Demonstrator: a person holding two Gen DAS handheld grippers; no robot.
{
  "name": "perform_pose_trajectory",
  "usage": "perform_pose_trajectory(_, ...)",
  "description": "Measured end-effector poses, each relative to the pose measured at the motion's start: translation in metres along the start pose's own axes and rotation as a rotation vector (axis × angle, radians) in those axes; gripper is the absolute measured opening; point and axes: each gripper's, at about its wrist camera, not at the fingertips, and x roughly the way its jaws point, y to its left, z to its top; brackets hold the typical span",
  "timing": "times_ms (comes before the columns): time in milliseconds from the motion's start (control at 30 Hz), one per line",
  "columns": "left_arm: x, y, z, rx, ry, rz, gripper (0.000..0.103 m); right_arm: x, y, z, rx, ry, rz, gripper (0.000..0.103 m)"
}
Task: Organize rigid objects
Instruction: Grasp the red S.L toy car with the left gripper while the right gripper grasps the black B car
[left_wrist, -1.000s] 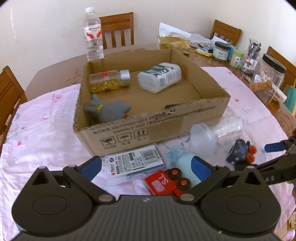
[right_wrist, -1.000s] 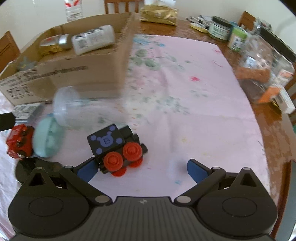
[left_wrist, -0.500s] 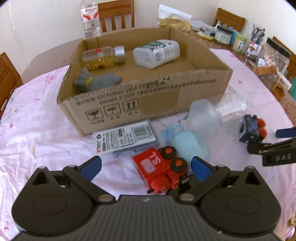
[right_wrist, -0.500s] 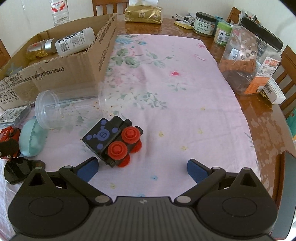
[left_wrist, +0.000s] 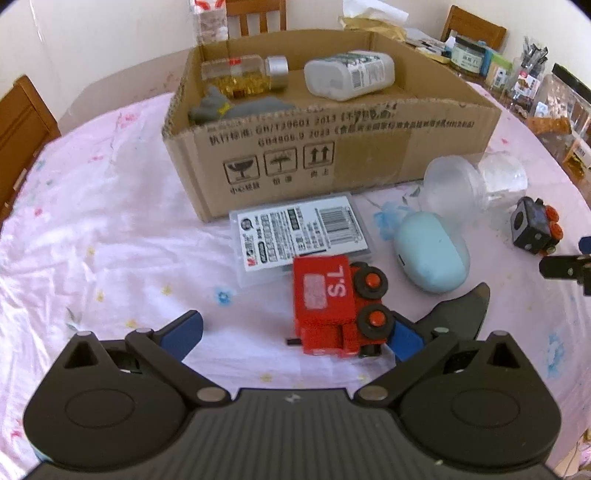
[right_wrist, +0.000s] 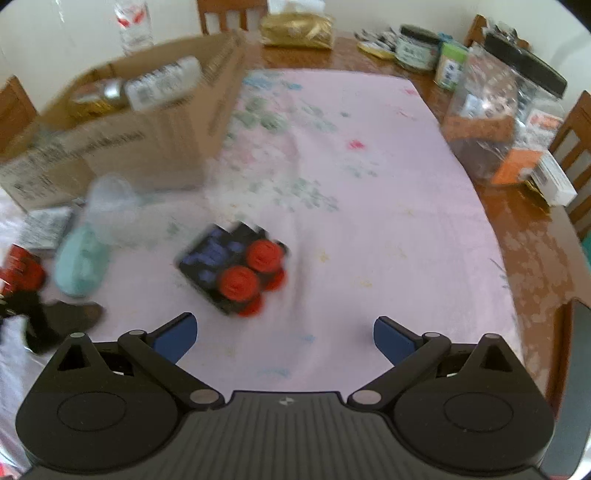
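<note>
Pink cloth (right_wrist: 369, 184), chairs (left_wrist: 255, 16), water btl (right_wrist: 133, 22)

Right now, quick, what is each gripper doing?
Left gripper: open, around the red toy truck, not squeezing it.
Right gripper: open, empty, the black toy car just ahead.

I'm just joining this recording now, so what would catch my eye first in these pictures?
Probably the red toy truck, lying on the pink tablecloth between the open fingers of the left gripper. Behind it stands a cardboard box already holding bottles. Ahead of the open right gripper sits a black toy car with red wheels, blurred in that view.
</note>
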Motion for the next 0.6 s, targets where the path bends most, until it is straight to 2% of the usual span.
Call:
perform_pose_trajectory(133, 0.0, 0.001, -0.002, 0.001, -0.024, -0.009, 0.103, -0.004, 0.012, 0.012, 0.008, -0.06, 0.001, 0.103)
perform_pose_trajectory(233, 0.0, 0.0, -0.002, 0.009, -0.027, -0.013, 0.103, 0.005, 0.019, 0.019, 0.038, -0.072, -0.007, 0.103)
perform_pose_trajectory(367, 0.001, 0.002, -0.001, 0.012, -0.025, -0.015, 0.103, 0.018, 0.025, 0.021, 0.06, -0.062, -0.087, 0.103)
perform_pose_trajectory(467, 0.0, 0.003, -0.002, 0.017, -0.03, -0.019, 0.103, 0.023, 0.02, 0.016, 0.054, -0.047, -0.132, 0.103)
perform_pose_trajectory(600, 0.0, 0.005, -0.002, 0.022, -0.038, -0.023, 0.103, 0.017, 0.0, 0.005, 0.088, -0.06, -0.122, 0.103)
